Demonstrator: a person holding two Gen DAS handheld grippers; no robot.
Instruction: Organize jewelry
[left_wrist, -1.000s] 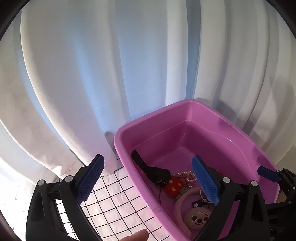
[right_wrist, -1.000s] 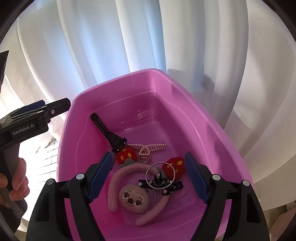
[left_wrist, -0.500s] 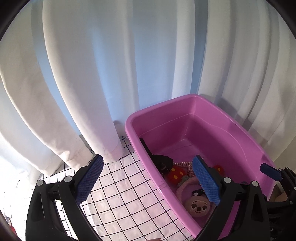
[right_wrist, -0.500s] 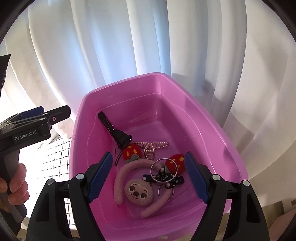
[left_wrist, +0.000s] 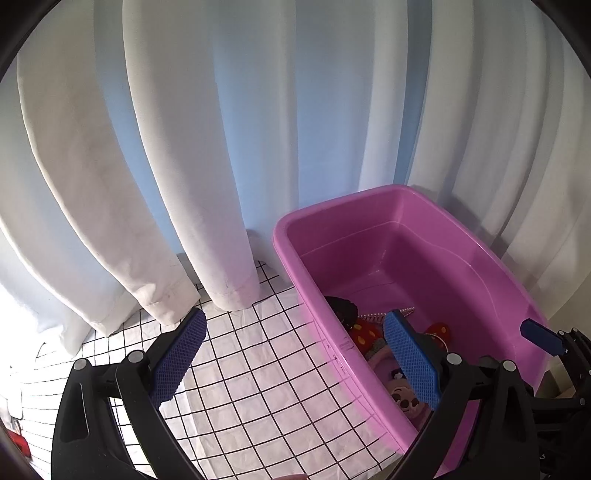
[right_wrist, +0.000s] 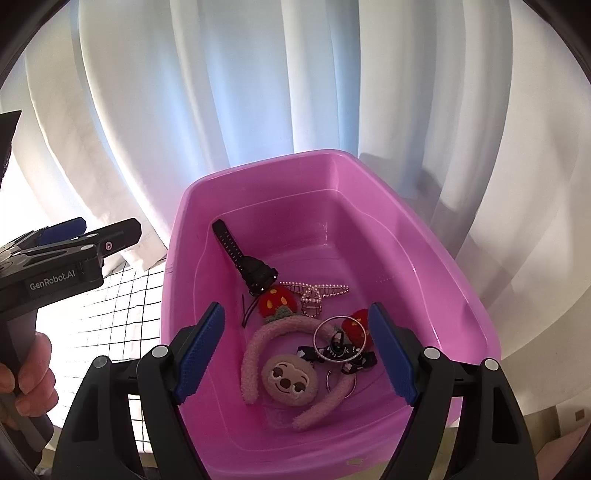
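Observation:
A pink plastic tub (right_wrist: 424, 236) (left_wrist: 306, 225) holds the jewelry: a black watch (right_wrist: 247, 264), a pearl hair clip (right_wrist: 317, 290), two red strawberry pieces (right_wrist: 275, 301), a fuzzy pink headband with a sloth face (right_wrist: 288, 380), and a silver ring over a black bow (right_wrist: 340, 343). My right gripper (right_wrist: 295, 347) hangs open above the tub, nothing between its blue pads. My left gripper (left_wrist: 295, 354) is open too, straddling the tub's left wall over the grid cloth, and holds nothing. In the right wrist view its body (right_wrist: 59, 266) sits at the left, held by a hand (right_wrist: 26, 373).
White curtains (left_wrist: 221, 147) hang close behind the tub and reach down to the surface. A white cloth with a black grid (left_wrist: 258, 387) covers the surface left of the tub. A red object (left_wrist: 16, 441) shows at the far left edge.
Both grippers have drawn back and up from the tub, so it looks smaller and farther. The left view now shows more grid cloth left of the tub. Both stay open.

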